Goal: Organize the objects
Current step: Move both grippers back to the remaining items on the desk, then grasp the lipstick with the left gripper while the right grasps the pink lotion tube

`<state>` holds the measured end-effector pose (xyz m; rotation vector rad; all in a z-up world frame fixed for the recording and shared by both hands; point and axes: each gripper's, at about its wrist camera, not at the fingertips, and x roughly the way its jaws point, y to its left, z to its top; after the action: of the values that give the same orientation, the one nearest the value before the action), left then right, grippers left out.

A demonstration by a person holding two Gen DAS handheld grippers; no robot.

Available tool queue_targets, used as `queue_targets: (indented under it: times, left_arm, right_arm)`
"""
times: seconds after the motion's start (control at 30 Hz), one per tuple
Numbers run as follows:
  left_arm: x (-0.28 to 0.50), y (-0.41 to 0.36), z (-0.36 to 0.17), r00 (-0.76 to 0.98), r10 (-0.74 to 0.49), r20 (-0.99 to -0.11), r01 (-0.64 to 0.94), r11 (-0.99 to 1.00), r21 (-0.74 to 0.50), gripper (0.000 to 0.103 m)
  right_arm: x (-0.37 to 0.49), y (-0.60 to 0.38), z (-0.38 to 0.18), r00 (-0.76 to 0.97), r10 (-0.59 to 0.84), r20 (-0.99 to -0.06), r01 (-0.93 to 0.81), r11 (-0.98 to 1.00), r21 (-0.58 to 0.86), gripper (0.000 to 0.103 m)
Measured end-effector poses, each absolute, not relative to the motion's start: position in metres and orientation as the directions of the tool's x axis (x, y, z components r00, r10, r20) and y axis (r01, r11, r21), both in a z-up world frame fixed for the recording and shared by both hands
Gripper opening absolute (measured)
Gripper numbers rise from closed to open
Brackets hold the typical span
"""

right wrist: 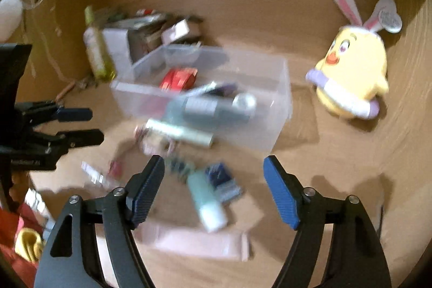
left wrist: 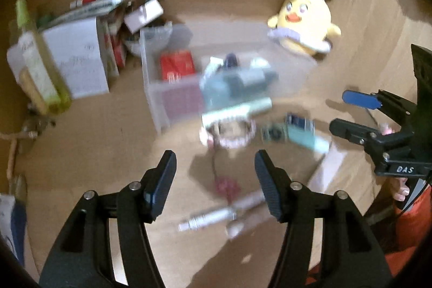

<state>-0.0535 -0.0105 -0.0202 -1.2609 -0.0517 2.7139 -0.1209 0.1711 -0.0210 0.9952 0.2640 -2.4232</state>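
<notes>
Clear plastic bin [right wrist: 272, 99] w/ blurry tubes, red box; both hand-held grippers [left wrist: 214, 184] [right wrist: 213, 189] apart, empty.

The only lettering that reads cleanly is "DAS", white on the black body of the right gripper [left wrist: 348, 112], seen at the right edge of the left wrist view. The left gripper [right wrist: 81, 126] carries a white line of print too, but blur makes it unreadable. The white box [left wrist: 78, 61] near the counter's back left corner bears faint print, possibly a logo, which cannot be made out.
</notes>
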Motion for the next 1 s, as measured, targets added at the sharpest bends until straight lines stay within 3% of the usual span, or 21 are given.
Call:
queue_targets:
  times: [0.3,0.57,0.67,0.77,0.93,1.0]
  left_arm:
    - [-0.017,0.013,-0.052,-0.578,0.2,-0.791,-0.198,-0.975,-0.101,0.06]
    - [-0.024,0.023,-0.058,-0.555,0.234,-0.798,-0.254,-0.962,-0.105,0.045]
    - [-0.025,0.025,-0.061,-0.531,0.259,-0.807,-0.273,-0.954,-0.126,0.033]
    - [-0.019,0.025,-0.064,-0.536,0.251,-0.806,-0.273,-0.955,-0.116,0.03]
    - [-0.016,0.027,-0.064,-0.535,0.255,-0.805,-0.281,-0.953,-0.115,0.029]
    - [-0.018,0.029,-0.065,-0.541,0.25,-0.803,-0.281,-0.954,-0.107,0.029]
  right_arm:
    - [-0.075,0.152,-0.055,-0.519,-0.43,-0.738,0.657,-0.753,-0.023,0.075]
    - [-0.082,0.127,-0.066,-0.465,-0.425,-0.777,0.734,-0.675,-0.07,0.075]
    - [-0.094,0.124,-0.07,-0.434,-0.41,-0.802,0.732,-0.68,-0.048,0.075]
    - [-0.101,0.125,-0.076,-0.434,-0.385,-0.815,0.714,-0.699,-0.049,0.066]
    - [-0.102,0.132,-0.074,-0.413,-0.404,-0.816,0.699,-0.715,0.0,0.039]
    - [-0.099,0.134,-0.073,-0.399,-0.411,-0.819,0.702,-0.712,0.015,0.035]
